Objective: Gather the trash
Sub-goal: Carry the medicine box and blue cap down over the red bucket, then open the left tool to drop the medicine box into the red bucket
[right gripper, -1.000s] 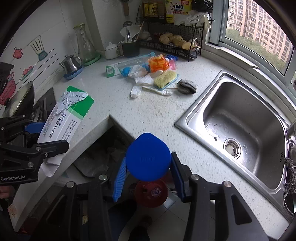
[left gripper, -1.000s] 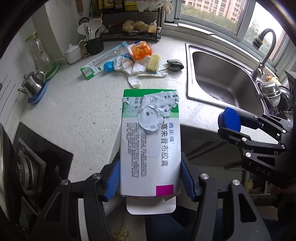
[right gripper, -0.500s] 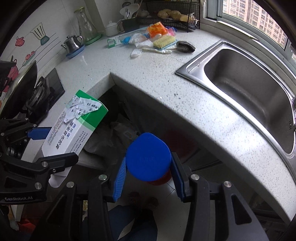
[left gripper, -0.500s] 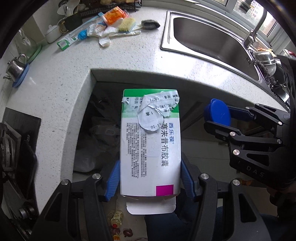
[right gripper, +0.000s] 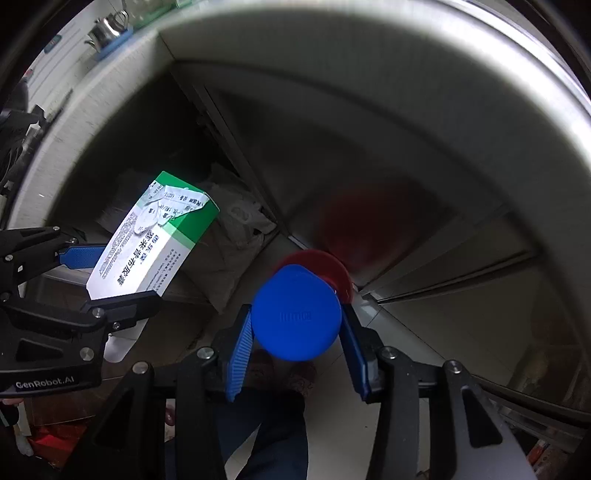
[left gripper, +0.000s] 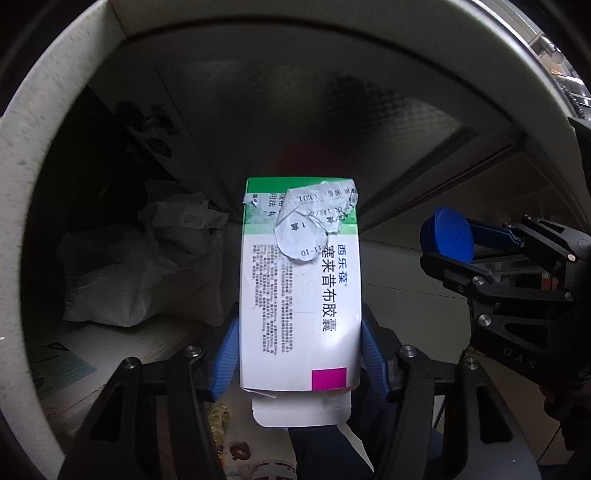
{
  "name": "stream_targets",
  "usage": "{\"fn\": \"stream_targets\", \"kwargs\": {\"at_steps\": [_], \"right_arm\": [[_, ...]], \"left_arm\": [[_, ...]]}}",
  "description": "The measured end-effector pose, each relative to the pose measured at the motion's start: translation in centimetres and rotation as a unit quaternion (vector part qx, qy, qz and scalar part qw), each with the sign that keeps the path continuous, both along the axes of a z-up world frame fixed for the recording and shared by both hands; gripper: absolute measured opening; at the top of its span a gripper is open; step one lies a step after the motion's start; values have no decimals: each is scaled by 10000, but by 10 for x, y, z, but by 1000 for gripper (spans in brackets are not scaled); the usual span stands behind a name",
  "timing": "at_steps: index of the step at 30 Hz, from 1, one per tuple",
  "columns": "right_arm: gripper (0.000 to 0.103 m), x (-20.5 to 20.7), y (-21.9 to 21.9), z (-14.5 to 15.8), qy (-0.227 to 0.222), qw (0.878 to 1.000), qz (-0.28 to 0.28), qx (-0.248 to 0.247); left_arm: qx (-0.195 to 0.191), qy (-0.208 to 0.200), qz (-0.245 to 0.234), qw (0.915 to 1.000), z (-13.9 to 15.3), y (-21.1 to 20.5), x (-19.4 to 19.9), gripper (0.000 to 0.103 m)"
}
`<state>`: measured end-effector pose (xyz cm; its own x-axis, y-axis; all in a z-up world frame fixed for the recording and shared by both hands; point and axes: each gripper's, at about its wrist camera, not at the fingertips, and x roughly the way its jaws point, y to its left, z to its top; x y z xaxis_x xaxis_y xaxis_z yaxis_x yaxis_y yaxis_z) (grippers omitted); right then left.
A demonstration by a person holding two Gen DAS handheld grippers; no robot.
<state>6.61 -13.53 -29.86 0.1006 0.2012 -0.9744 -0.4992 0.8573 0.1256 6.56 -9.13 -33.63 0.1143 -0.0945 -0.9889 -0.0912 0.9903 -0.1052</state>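
A white and green medicine box (left gripper: 299, 288) with a torn label stands between the blue pads of my left gripper (left gripper: 299, 354), which is shut on it. The right wrist view shows the same box (right gripper: 155, 243) at the left, tilted. My right gripper (right gripper: 297, 343) is shut on a round blue cap (right gripper: 297, 312); from the left wrist that cap (left gripper: 447, 234) appears at the right. Both grippers point down, below the counter's edge. A red round container (right gripper: 328, 264) sits on the floor just beyond the cap, partly hidden by it.
The pale counter edge (left gripper: 258, 22) arcs overhead. Dark cabinet doors (left gripper: 332, 122) stand ahead. White plastic bags (left gripper: 140, 269) lie in the open cabinet at the left. Small items (left gripper: 218, 417) litter the floor. A person's dark blue trouser leg (right gripper: 266, 424) is below.
Both grippers have dropped from above the counter to below its edge. The counter top, sink and clutter have left the view. The box and the cap stay gripped as before.
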Motion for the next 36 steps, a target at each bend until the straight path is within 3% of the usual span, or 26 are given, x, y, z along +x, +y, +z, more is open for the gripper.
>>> {"fn": "stream_targets", "kwargs": {"at_steps": [12, 19, 25, 34, 36], "right_arm": [[43, 17, 11, -150, 278, 9995, 103, -78], [43, 28, 20, -223, 481, 9987, 73, -119], [43, 32, 16, -257, 640, 9979, 47, -100], [43, 32, 9, -272, 667, 9976, 117, -122], [43, 31, 9, -272, 661, 9977, 97, -130]], "left_arm": [[-221, 351, -53, 9991, -162, 18, 28, 56], [-298, 512, -157, 9981, -236, 16, 42, 56], [-333, 587, -172, 9976, -268, 14, 46, 56], [-375, 614, -185, 9972, -286, 21, 49, 59], [-351, 618, -189, 9973, -287, 21, 50, 76]]}}
